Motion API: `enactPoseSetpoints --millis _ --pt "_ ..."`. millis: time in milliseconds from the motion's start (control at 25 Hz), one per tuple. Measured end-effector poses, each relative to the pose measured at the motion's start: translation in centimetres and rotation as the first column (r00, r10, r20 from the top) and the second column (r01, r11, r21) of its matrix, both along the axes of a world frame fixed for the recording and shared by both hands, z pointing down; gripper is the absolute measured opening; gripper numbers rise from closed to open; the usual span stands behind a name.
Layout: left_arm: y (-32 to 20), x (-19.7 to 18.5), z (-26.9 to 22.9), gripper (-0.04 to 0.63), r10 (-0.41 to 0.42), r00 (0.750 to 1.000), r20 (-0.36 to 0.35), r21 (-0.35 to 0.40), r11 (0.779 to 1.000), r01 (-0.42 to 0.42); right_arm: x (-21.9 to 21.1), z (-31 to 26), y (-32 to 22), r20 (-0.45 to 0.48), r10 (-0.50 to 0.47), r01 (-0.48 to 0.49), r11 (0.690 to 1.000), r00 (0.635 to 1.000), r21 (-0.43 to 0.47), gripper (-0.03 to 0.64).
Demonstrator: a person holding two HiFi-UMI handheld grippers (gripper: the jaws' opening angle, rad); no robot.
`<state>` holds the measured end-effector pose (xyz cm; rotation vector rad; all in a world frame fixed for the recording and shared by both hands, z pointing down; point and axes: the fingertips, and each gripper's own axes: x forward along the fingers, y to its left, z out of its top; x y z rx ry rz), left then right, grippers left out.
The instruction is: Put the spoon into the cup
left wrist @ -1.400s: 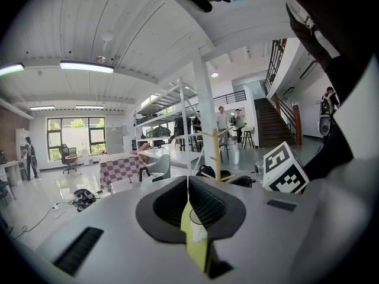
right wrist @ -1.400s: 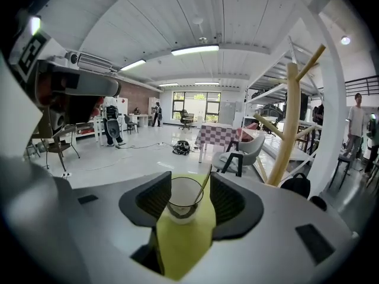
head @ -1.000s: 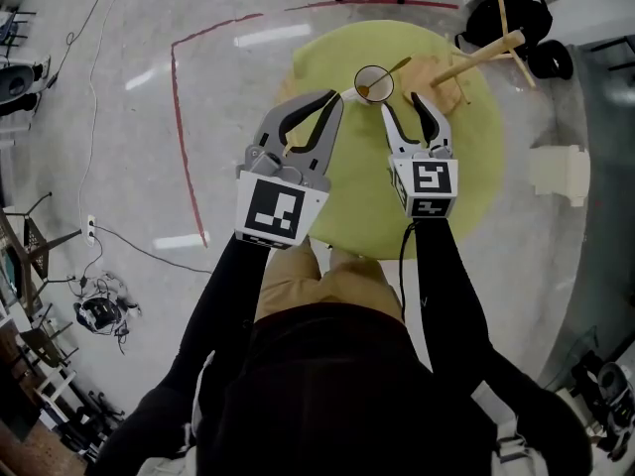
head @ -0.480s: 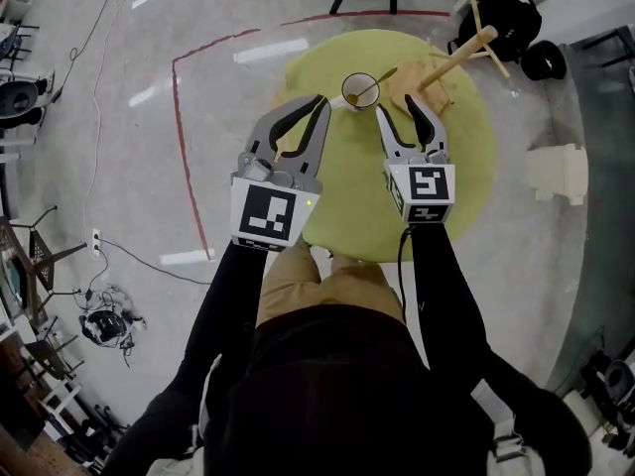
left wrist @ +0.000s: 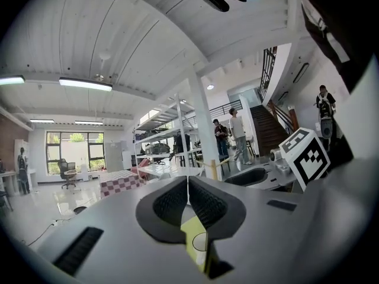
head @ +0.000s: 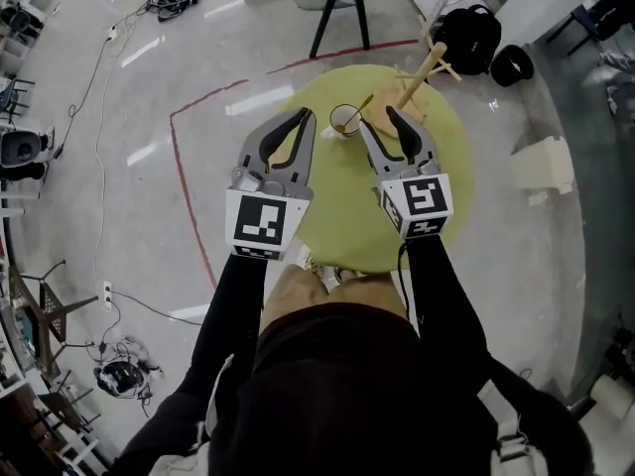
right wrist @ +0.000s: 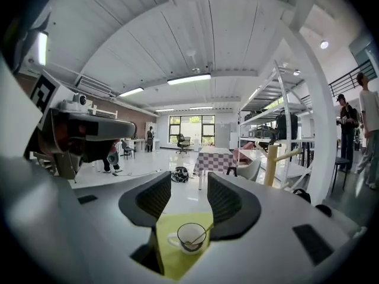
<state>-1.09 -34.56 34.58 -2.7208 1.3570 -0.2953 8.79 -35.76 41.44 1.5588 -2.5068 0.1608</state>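
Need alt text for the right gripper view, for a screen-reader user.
The right gripper's jaws stand apart and empty, and past them a white cup with a spoon leaning inside it sits on a yellow-green table. A wooden peg stand rises at right, with an open workshop hall behind.

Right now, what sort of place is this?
Probably an open lab or workshop hall: tall metal shelving racks, a staircase, cables trailing over a glossy floor marked with red tape.
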Motion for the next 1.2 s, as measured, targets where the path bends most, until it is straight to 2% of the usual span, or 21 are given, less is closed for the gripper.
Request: enactPoseSetpoints --millis 160,400,480,560,880,1200 --pt "0.1 0.3 -1.2 0.022 0.038 0.999 -0.003 0.018 0.999 -0.038 -0.3 -2.8 0.8 0.042 0.028 -0.029 0.999 0.999 0.022 0.204" --pt "1.3 -1.6 -2.2 0.021 0.075 0.997 -0.036 0.027 0.997 -0.074 -2.1 -6.0 2.9 0.009 0.063 -0.064 0.993 0.998 0.103 0.190" --pt "1.5 -1.9 -2.7 0.021 0.091 0.995 -0.039 0.040 0.995 -0.090 -2.7 -6.7 3.5 -0.001 0.070 -0.069 0.990 0.998 0.124 0.052" --pt "1.8 -2.1 -3.0 0.023 0.109 0.993 -0.040 0.048 0.993 -0.107 -3.4 -7.4 4.2 -0.006 0.069 -0.067 0.988 0.998 0.142 0.028" --pt "3.2 -2.5 -3.7 0.023 0.152 0.988 -0.025 0.085 0.985 -0.149 -4.9 -8.1 5.6 -0.024 0.080 -0.075 0.984 0.997 0.159 0.026" --pt "3.4 -3.2 -4.4 0.023 0.160 0.987 -0.027 0.095 0.983 -0.157 -5.2 -8.8 6.0 -0.050 0.116 -0.105 0.979 0.992 0.173 0.026"
